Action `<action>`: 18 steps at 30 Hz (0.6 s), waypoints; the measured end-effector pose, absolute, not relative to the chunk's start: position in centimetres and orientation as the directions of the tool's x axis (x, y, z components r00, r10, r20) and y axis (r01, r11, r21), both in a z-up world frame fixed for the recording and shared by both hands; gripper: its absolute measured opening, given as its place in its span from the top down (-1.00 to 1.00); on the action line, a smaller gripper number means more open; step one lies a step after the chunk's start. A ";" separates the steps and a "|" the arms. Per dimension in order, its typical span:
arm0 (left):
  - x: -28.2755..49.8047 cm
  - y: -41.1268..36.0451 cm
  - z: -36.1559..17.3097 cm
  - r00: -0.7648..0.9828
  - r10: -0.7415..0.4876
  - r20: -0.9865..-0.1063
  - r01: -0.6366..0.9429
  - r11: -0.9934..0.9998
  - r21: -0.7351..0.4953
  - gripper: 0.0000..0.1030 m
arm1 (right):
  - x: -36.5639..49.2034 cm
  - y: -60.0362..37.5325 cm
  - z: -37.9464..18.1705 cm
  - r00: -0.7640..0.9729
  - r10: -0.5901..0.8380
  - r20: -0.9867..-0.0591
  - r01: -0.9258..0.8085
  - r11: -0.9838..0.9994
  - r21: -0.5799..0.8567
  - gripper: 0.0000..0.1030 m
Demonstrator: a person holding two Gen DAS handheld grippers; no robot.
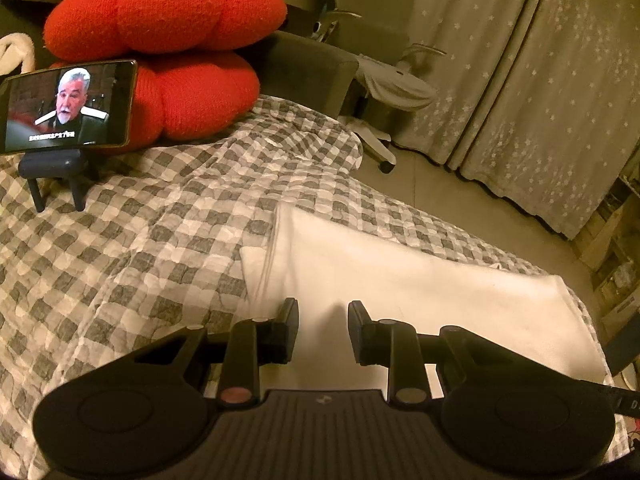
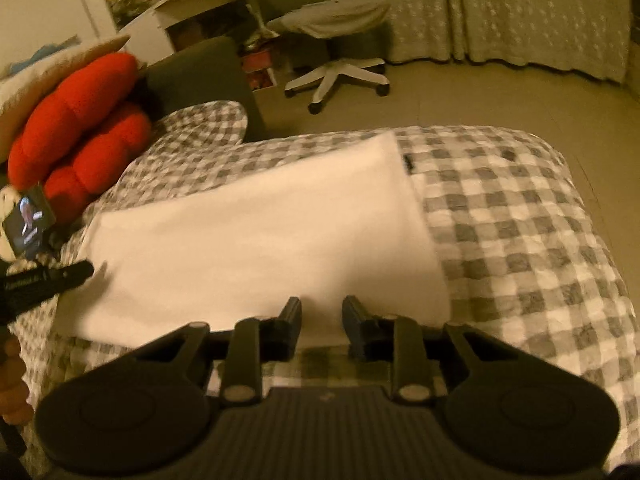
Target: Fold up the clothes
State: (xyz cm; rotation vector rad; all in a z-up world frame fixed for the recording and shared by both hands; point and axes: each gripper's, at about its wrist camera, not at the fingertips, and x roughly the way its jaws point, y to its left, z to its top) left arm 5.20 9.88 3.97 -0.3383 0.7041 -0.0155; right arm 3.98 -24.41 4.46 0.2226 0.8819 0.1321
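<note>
I hold one gripper in each hand, so there are two. My left gripper (image 1: 323, 312) hangs over the near part of the white cloth (image 1: 400, 280). Its two fingers stand apart with a gap between them, and nothing is in the gap. My right gripper (image 2: 322, 310) is just at the near edge of the same white cloth (image 2: 260, 240). Its fingers are apart too, and they hold nothing.

There is one white cloth. It lies flat on the checked blanket (image 1: 140, 240) that covers the bed. In the right view the cloth has a long straight edge on its right side, and a small dark tag (image 2: 409, 161) peeks out by the far corner. To the right of that edge the checked blanket (image 2: 520, 220) is bare all the way to where it curves down to the floor (image 2: 480, 96). In the left view the blanket is bare to the left of the cloth, so there is room there as well.

At the far left I count two fat red cushions (image 1: 168, 12), one on top of the other. One phone (image 1: 66, 106) stands on a small dark stand (image 1: 54, 168) in front of them, well away from the cloth. One white chair on wheels (image 2: 340, 68) stands on the floor past the bed. Pale curtains with stars (image 1: 540, 80) hang behind it.
</note>
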 end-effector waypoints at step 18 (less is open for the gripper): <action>4.6 10.0 4.2 0.773 -0.115 -0.624 -0.093 0.952 -0.291 0.50 | 3.2 -27.1 5.1 0.666 0.161 -0.728 0.045 0.966 0.254 0.64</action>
